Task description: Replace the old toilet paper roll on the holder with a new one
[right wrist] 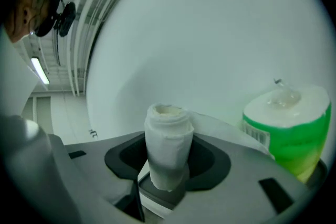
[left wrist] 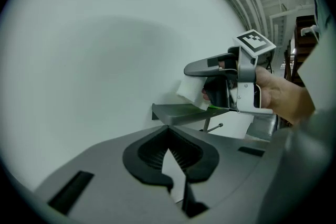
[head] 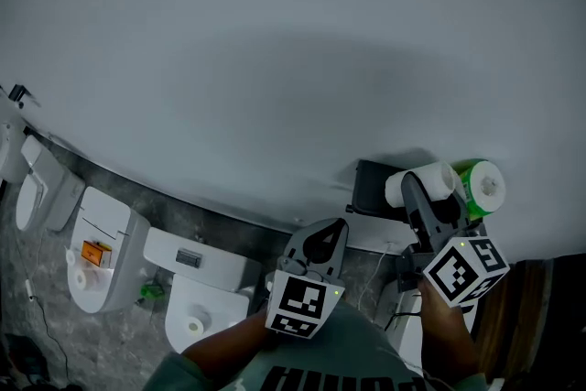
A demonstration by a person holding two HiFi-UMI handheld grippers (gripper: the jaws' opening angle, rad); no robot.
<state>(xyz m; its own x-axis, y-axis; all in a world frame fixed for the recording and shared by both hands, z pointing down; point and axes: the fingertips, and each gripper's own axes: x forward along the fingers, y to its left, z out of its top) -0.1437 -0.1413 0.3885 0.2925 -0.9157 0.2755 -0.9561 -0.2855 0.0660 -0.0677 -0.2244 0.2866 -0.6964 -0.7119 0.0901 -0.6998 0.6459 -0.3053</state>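
Observation:
The thin, nearly used white old roll (head: 421,182) is clamped in my right gripper (head: 423,197) just in front of the dark holder shelf (head: 371,188) on the white wall. In the right gripper view the old roll (right wrist: 167,149) stands upright between the pads. The new roll (right wrist: 287,131), in a green wrapper, sits right beside it. My left gripper (head: 331,229) hovers lower left of the shelf, jaws together and empty. The left gripper view shows the shelf (left wrist: 181,112), its metal pin (left wrist: 212,126) and the right gripper (left wrist: 210,81) with the white roll (left wrist: 189,91).
Several white toilets (head: 105,256) stand along the base of the wall at the lower left, one with a small roll (head: 194,323) on it. A brown wooden piece (head: 526,325) is at the lower right. The wall above the shelf is bare.

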